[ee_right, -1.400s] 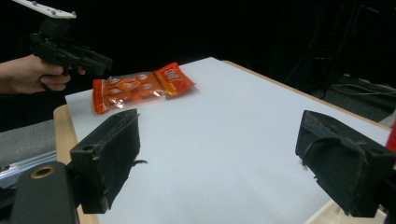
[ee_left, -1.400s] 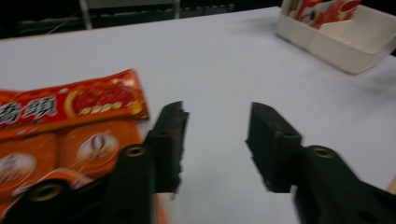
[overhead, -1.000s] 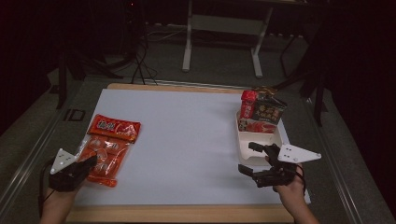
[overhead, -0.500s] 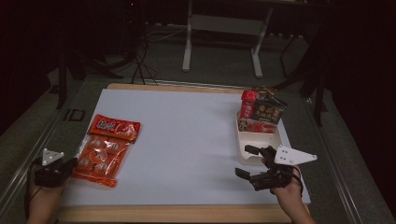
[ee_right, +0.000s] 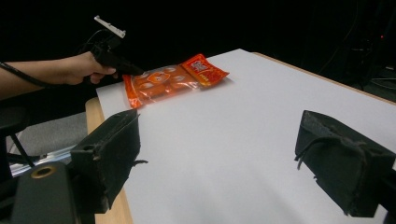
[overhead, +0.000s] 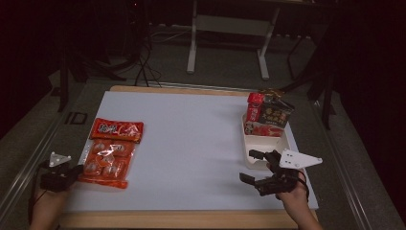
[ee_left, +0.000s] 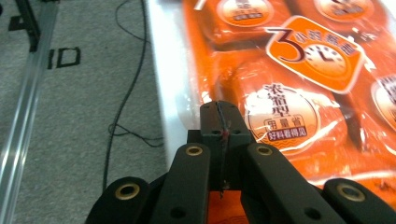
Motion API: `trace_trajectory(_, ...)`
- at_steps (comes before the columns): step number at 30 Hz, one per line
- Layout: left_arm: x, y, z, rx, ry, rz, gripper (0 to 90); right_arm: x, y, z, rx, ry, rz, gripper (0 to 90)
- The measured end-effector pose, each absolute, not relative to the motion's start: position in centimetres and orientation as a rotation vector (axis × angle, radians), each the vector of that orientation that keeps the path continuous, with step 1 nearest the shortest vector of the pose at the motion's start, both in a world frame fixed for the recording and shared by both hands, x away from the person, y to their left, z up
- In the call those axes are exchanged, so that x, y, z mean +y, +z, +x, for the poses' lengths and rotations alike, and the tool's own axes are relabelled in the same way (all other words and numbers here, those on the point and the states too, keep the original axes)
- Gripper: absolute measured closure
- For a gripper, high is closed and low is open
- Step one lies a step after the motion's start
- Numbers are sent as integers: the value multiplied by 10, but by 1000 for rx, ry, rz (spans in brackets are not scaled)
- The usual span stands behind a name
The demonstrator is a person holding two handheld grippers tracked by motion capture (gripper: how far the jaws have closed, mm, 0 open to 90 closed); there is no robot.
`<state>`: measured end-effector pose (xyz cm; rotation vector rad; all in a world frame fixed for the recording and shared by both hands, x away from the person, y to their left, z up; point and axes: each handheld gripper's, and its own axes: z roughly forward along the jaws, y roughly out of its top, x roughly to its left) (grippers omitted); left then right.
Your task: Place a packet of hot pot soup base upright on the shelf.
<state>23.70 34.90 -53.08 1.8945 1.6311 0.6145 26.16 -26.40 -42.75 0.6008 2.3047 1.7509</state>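
Note:
An orange multi-pack snack bag [overhead: 106, 160] lies flat at the left of the white table sheet, with a red packet [overhead: 116, 130] just beyond it. My left gripper [overhead: 73, 171] is shut, its tips at the bag's near left edge [ee_left: 299, 93]. In the left gripper view the jaws [ee_left: 219, 114] are pressed together over that edge, and I cannot tell whether they pinch the film. My right gripper [overhead: 247, 165] stands open and empty near the front right, beside a white tray [overhead: 250, 154]. The right gripper view looks between its wide-apart jaws [ee_right: 229, 158] across the sheet to the bag [ee_right: 161, 81] and the left gripper [ee_right: 133, 71].
The far end of the tray holds a red can [overhead: 253, 106] and a dark snack packet [overhead: 276, 112], standing upright. A wooden table edge [overhead: 191, 219] runs along the front. Grey floor with cables [ee_left: 126, 93] lies left of the table.
My left gripper has drawn back left from over the orange bag to its edge. The bag has not shifted. The right gripper has stayed open, nearly in place.

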Motion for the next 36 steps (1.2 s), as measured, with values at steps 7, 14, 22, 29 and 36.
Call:
trace_trajectory(7,323,-530,241,1574,543,1920,900,-264,-427,261,2311,1751,597,138)
trace_trajectory(14,300,-531,245,1510,466,1927,900,-264,-428,261,2315,1755,600,139)
trace_trajectory(22,286,-529,252,1469,492,1963,900,-264,-429,261,2322,1750,600,138)
trace_trajectory(29,303,-527,272,1551,542,1912,900,-266,-429,260,2316,1754,602,138)
trace_trajectory(36,312,-526,295,1600,591,1900,900,-266,-430,260,2322,1747,603,138)
